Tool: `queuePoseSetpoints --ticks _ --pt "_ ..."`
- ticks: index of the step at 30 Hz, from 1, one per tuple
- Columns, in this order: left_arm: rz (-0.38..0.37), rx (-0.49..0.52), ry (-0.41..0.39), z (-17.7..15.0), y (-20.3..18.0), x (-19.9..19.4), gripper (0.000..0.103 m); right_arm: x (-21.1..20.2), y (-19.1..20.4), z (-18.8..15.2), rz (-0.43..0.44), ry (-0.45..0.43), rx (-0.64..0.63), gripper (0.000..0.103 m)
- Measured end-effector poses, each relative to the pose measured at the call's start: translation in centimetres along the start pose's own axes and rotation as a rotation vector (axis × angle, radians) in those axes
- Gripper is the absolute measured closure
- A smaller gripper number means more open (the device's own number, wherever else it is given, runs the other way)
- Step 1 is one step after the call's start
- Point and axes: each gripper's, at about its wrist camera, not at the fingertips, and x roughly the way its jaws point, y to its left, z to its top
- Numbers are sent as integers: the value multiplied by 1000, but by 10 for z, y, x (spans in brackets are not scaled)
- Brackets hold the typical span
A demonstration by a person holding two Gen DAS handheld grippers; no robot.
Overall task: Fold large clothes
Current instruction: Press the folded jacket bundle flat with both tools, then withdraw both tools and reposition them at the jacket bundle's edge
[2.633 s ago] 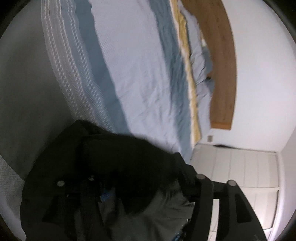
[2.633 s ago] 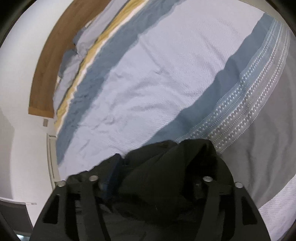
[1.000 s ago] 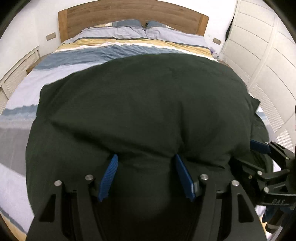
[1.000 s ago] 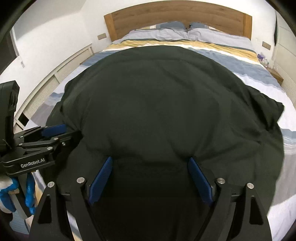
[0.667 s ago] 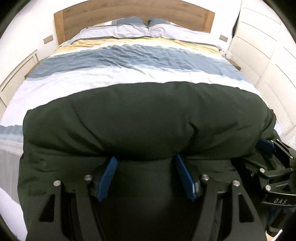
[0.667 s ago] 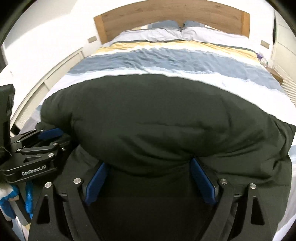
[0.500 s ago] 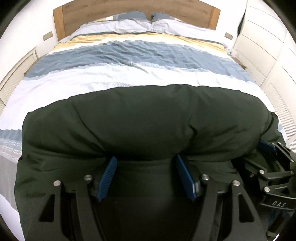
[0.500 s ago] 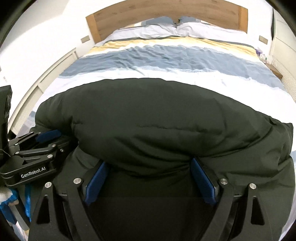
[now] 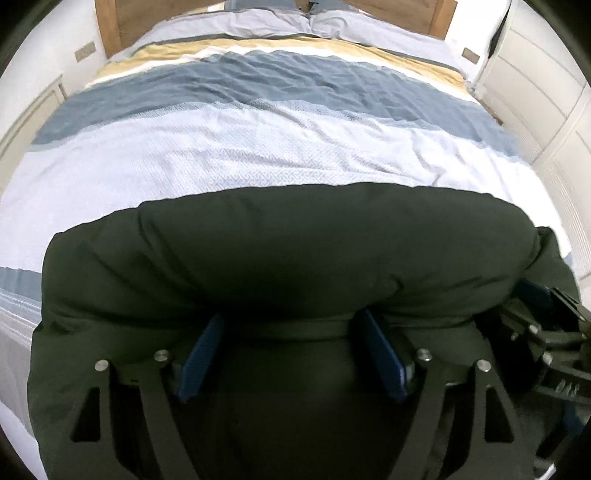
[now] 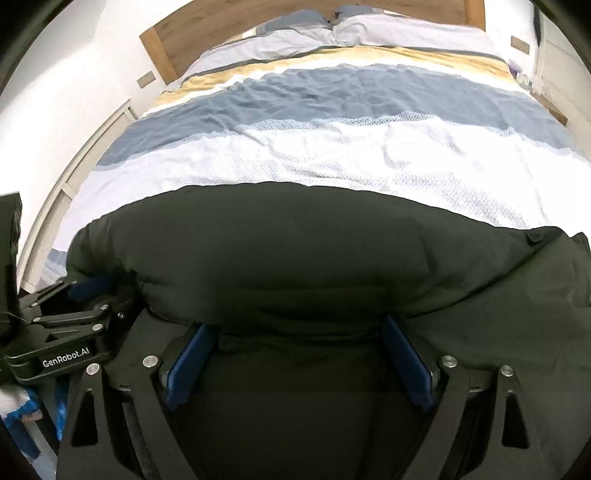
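A large dark green garment (image 9: 288,254) lies across the foot of the bed, its far part puffed up in a rounded fold; it also shows in the right wrist view (image 10: 295,258). My left gripper (image 9: 291,332) stands wide open, blue pads apart, with the garment's near edge lying between its fingers. My right gripper (image 10: 295,339) is also wide open over the same edge. The right gripper shows at the right of the left view (image 9: 546,325); the left gripper shows at the left of the right view (image 10: 74,325). Both fingertips are hidden under the fabric fold.
The bed (image 9: 258,147) has a striped white, blue and yellow duvet, pillows (image 9: 332,22) and a wooden headboard (image 10: 221,26). White wardrobe doors (image 9: 546,74) stand to the right. A white wall and panelling (image 10: 66,155) run along the left.
The garment, spread high over the bed a second ago, has sunk and drawn back toward the foot, uncovering the duvet. Both grippers, earlier clutching bunched cloth, now stand open.
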Motion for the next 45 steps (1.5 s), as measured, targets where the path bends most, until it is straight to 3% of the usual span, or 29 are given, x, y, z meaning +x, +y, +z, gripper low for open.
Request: queuePoseSetpoints --ticks 4,8,14,17,20,23,28,31,34,42,45 --pt "26 2 17 2 24 -7 26 -10 -16 2 -10 1 13 14" --pt "78 -99 60 3 67 -9 26 -17 -56 2 -60 6 108 14" --pt "235 -160 114 -6 123 -18 25 -26 -96 -1 -170 52 175 14" --pt "306 -186 69 -19 142 -39 26 -42 -109 -5 -269 57 182 14" --pt "231 -229 -49 -37 147 -74 26 -66 -112 -11 -276 12 163 14" --pt "137 -254 -138 -60 139 -101 26 -93 -103 -24 -219 -45 135 14" --pt "52 -228 -190 -101 114 -117 26 -123 -67 -54 -143 -126 48 14" --pt "75 -164 -177 -118 90 -109 26 -127 -52 -73 -136 -140 -16 14" --pt "97 -140 -157 -132 81 -98 26 -115 -48 -91 -127 -98 -22 14" --pt "125 -121 -195 -143 72 -108 26 -109 -73 -115 -300 -30 6 14" --pt "114 -100 -235 -137 61 -119 26 -121 -58 -110 -279 -66 -26 14"
